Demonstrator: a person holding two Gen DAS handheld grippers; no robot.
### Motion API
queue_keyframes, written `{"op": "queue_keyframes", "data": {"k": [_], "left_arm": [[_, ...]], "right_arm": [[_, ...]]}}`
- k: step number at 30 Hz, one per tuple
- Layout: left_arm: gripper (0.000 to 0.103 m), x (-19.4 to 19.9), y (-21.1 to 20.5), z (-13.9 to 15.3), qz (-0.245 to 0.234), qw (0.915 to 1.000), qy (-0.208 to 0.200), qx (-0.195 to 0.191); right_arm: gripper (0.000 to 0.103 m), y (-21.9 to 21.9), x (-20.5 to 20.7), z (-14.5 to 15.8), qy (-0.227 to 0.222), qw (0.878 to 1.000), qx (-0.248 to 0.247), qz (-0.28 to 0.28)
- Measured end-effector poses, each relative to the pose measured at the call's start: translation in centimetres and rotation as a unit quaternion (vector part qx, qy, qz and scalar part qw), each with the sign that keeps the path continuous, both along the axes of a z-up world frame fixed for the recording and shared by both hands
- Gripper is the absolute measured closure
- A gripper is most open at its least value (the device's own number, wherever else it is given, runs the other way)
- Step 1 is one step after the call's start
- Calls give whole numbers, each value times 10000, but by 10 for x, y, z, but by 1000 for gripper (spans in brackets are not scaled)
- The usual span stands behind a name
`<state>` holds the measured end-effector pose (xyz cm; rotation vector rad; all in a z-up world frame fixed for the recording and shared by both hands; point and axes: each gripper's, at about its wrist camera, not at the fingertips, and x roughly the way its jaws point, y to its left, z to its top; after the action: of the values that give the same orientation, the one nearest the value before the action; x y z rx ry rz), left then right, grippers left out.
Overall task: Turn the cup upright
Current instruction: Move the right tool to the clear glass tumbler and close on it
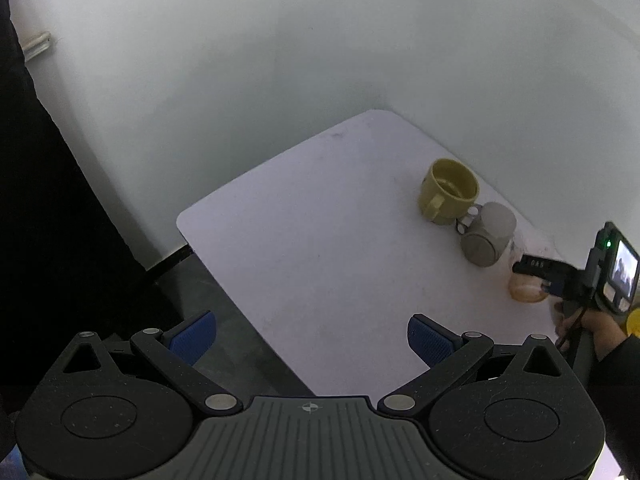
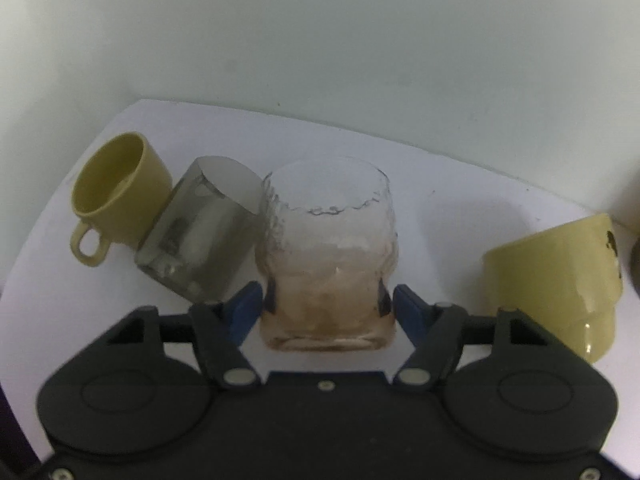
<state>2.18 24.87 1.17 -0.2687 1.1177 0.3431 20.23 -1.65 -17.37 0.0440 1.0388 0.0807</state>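
A clear textured glass cup (image 2: 328, 260) with a brownish base stands mouth up on the white table (image 2: 440, 216). My right gripper (image 2: 326, 300) is shut on the glass cup, one blue pad on each side of its lower body. In the left wrist view the right gripper (image 1: 540, 272) is at the far right, with the glass cup (image 1: 526, 290) partly hidden behind it. My left gripper (image 1: 312, 340) is open and empty, held above the table's near left edge.
A yellow handled cup (image 2: 116, 204) and a grey metal mug (image 2: 200, 240) lie tilted left of the glass; they also show in the left wrist view as yellow cup (image 1: 448, 192) and grey mug (image 1: 488, 236). Another yellow mug (image 2: 560, 280) lies at right. A wall stands behind.
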Motion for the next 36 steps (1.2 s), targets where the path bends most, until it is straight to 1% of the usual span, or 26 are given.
{"op": "queue_keyframes", "data": {"k": [4,5,11,14,17,18,20,23,27,30,33,35,36], "left_arm": [[0,6,-2,2,-233,9997,-70,23],[0,10,-4,2,-357,9993,-105,18],[0,22,-9,-3,-853,9961,-203,-63],[0,24,-11,-7,-1088,9938,-206,-132],[0,23,-13,-10,-1201,9924,-190,-182],[0,22,-11,-12,-1271,9914,-190,-261],[0,19,-9,-12,-1350,9902,-192,-304],[0,16,-10,-13,-1470,9884,-191,-329],[0,11,-5,-16,-1486,9880,-173,-395],[0,12,0,-19,-1449,9884,-185,-410],[0,8,6,-18,-1428,9886,-209,-429],[0,5,11,-17,-1428,9885,-227,-449],[0,3,13,-17,-1423,9885,-225,-459]], "right_arm": [[34,8,-16,0,60,9998,-173,-97],[34,9,-18,-1,86,9997,-175,-133],[34,10,-60,-1,420,9977,-14,-527],[34,19,-86,-1,560,9971,-15,-516],[34,29,-112,-2,715,9961,77,-518],[34,29,-116,0,776,9956,118,-507],[34,28,-120,0,859,9947,240,-513],[35,20,-122,5,834,9936,432,-622],[38,8,-126,18,605,9925,671,-828],[42,3,-128,26,550,9923,662,-886],[41,2,-126,25,569,9926,642,-865],[42,5,-126,22,615,9937,558,-752],[42,11,-126,18,713,9947,369,-647]]}}
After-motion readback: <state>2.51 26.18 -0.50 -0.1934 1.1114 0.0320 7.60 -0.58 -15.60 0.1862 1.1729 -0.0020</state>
